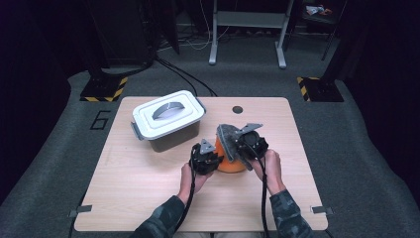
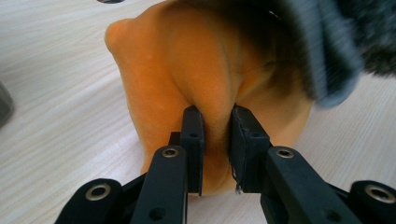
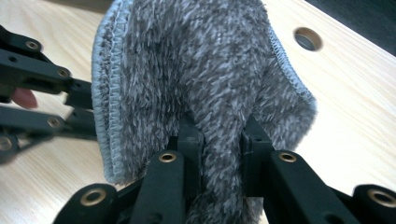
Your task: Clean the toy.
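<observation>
**A:** Where is the cloth right now?

**B:** Near the middle of the tabletop [image 1: 148, 198], a little toward the right edge and the person's edge. It is an orange cloth [image 1: 230, 162] with a grey fleecy cloth [image 1: 229, 139] on top of it; whether they are two faces of one piece or two separate cloths I cannot tell. Both grippers are on the bundle.

**A:** And the fingers?

**B:** The left gripper [image 1: 210, 159] has its fingers [image 2: 194, 140] pressed in on a fold of the orange cloth, pinching it low down, near the tabletop. The right gripper [image 1: 242, 144] pinches a ridge of the grey fleecy cloth between its fingers [image 3: 189, 140], higher up than the left one.

**A:** Which relation matters for the next move?

**B:** The two grips sit just beside each other, left low on the orange cloth, right above on the grey. The material runs up from the left fingers toward the right ones, so that is the axis. I would judge the next move a pulling apart along it, to open or separate the layers.

**A:** Anything in the way?

**B:** The lidded grey box [image 1: 168, 121] stands toward the far left corner, apart from the bundle. The round hole [image 1: 237, 109] by the far edge is clear of it too.
</observation>
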A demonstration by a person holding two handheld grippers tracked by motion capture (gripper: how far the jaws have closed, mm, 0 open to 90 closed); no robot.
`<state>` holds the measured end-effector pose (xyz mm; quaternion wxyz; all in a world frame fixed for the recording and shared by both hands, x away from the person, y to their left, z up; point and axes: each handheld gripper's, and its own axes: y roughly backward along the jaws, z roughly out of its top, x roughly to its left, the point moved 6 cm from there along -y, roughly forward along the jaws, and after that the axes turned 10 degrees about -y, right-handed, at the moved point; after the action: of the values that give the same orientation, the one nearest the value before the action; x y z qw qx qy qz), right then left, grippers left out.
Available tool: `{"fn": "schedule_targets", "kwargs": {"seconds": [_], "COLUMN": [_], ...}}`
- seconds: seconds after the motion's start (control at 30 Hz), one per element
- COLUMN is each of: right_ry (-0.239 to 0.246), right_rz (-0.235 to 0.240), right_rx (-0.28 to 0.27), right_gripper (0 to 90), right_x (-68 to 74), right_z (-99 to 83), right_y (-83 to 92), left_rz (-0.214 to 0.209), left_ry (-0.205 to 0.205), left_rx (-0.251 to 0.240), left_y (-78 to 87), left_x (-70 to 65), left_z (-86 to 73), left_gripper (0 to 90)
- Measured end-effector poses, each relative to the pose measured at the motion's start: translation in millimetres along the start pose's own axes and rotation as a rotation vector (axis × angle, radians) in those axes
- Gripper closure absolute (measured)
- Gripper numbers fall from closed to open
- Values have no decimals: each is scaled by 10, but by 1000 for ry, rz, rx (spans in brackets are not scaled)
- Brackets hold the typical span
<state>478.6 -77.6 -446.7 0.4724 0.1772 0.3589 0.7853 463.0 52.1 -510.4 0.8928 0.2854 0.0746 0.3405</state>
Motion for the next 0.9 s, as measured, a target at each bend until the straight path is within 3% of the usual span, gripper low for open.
{"fn": "schedule_targets", "kwargs": {"seconds": [0.1, 0.17, 0.6, 0.9], "right_ry": [29, 48, -96, -140], "right_rz": [6, 6, -23, -67], "right_rx": [28, 12, 50, 111], "right_gripper": [740, 741, 743, 743], "right_x": [71, 67, -259, -453], "right_z": [7, 3, -289, -524], "right_y": [-110, -160, -145, -288], "left_rz": [3, -1, -4, -5], "left_ry": [10, 16, 9, 7], "left_rx": [10, 11, 14, 11], "left_y": [-5, -10, -22, -26], "left_x": [13, 31, 34, 35], "left_z": [-13, -24, -31, -32], "left_gripper": [764, 765, 767, 767]}}
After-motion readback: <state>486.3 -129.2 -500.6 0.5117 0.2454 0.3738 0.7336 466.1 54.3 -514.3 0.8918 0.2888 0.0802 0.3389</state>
